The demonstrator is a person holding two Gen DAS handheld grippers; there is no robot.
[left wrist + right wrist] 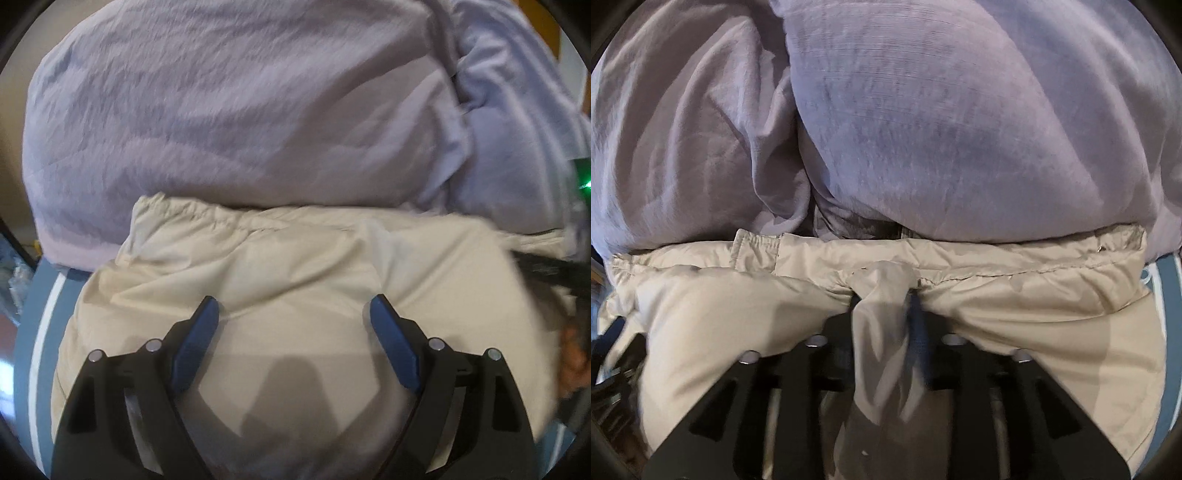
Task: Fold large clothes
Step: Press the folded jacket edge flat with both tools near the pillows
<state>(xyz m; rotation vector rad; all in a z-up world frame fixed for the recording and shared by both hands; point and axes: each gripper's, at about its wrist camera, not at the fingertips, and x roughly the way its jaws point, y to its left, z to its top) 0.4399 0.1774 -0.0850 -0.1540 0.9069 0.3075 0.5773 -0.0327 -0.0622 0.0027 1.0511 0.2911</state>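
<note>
Lavender jacket (pixel 229 110) bulk blocks ahead, blue surface (pixel 44 332) edge open

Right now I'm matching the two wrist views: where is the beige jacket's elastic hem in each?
Left wrist view: the elastic hem runs left of centre, under the lilac jacket.
Right wrist view: the elastic hem lies left of centre, beyond the pinched fold.
Shared landmark: the lilac jacket beyond it.

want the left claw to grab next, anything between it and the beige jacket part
Nothing visible. The left claw hangs open right over the beige jacket panel, bare fabric between its blue pads. The lilac part lies beyond the beige hem. The right claw already pinches a beige fold.
</note>
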